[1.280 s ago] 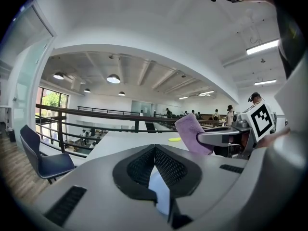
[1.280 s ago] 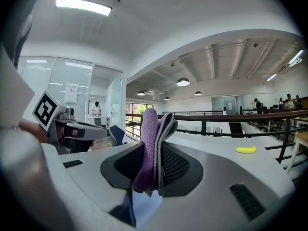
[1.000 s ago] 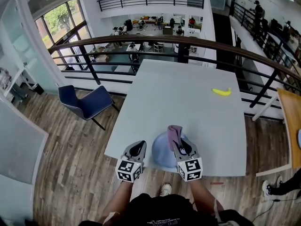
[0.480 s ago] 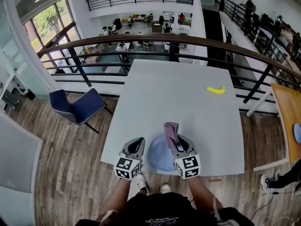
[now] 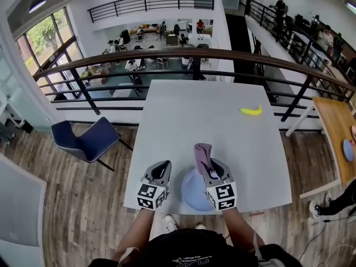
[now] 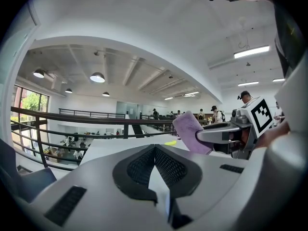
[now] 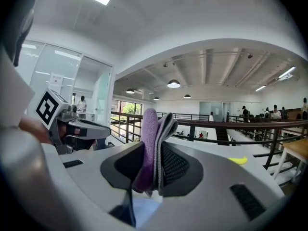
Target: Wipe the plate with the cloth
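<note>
The right gripper (image 5: pixel 208 166) is clamped on the folded purple cloth (image 5: pixel 202 153), which sticks up from its jaws over the pale blue plate (image 5: pixel 192 193) at the near edge of the table (image 5: pixel 183 115). The left gripper (image 5: pixel 162 167), jaws closed on nothing, hovers just left of the plate. A banana (image 5: pixel 251 111) lies towards the far right corner

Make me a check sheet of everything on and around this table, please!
Surface: grey table, mostly bare.
Job's things: blue plate at the near edge, between the grippers; purple cloth sticking up from the right gripper.
Clutter: one banana on the far right of the table.
Grippers: left gripper shut, holding nothing; right gripper shut on the cloth.
Cables: nothing seen on the table.
Surroundings: blue chair at left, dark railing behind, wooden table at right, people farther off.
</note>
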{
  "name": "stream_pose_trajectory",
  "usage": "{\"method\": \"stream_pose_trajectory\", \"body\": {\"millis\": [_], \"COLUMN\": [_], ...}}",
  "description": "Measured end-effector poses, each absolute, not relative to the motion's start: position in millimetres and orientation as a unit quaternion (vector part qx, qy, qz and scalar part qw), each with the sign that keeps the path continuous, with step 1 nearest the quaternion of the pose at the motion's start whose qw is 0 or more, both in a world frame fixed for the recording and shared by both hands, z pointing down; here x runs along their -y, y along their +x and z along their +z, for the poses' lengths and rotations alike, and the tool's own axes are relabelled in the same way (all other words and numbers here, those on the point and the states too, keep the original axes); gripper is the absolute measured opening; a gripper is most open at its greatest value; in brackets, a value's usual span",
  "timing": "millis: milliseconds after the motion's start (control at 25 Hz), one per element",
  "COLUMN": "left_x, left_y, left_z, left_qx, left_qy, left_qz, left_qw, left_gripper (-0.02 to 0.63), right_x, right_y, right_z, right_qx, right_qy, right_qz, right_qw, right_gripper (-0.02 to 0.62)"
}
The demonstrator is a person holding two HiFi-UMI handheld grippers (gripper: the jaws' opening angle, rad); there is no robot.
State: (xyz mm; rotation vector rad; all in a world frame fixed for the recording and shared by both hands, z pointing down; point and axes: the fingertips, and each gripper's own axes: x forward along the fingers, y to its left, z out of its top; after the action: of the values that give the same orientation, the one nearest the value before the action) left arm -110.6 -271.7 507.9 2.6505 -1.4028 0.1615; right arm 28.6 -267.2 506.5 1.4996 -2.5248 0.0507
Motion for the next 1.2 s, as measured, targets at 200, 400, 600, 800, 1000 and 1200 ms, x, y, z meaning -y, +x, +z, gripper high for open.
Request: {"method": "stream_pose_trajectory", "body": {"millis": [200,400,600,800,1000,1200], "left_x": [282.0,288.7,291.8,290.7,294.2,296.4], "left_y": [-126.6,-142.5,-146.6,-137.5,-123.8,-97.6], "left_z": [512.5,518.0,522.0,521.9,518.0,517.4], "left_qx": [0.443,0.421,0.406,0.404,0.411,0.409], "left_qy": [0.892,0.903,0.910,0.910,0.907,0.907], "left_qz": [0.051,0.051,0.051,0.050,0.049,0.057], "left_qw": [0.071,0.071,0.073,0.080,0.081,0.076], "left_gripper": [0.012,0.011,0.012,0.012,0.011,0.012], "right_x": [274.4,274.2,267.7,267.3,275.8,278.4], "right_y": [11.0,-5.3,-11.3,-5.6,2.4,23.4], "right_z": [509.9,513.4,517.0,518.4,505.0,504.9], "right_qx": [0.842,0.828,0.817,0.817,0.823,0.827], "right_qy": [0.529,0.551,0.566,0.566,0.558,0.550], "right_qz": [0.019,0.022,0.026,0.034,0.026,0.029], "right_qw": [0.104,0.102,0.101,0.106,0.104,0.111], "right_gripper": [0.107,0.107,0.107,0.107,0.107,0.107]}}
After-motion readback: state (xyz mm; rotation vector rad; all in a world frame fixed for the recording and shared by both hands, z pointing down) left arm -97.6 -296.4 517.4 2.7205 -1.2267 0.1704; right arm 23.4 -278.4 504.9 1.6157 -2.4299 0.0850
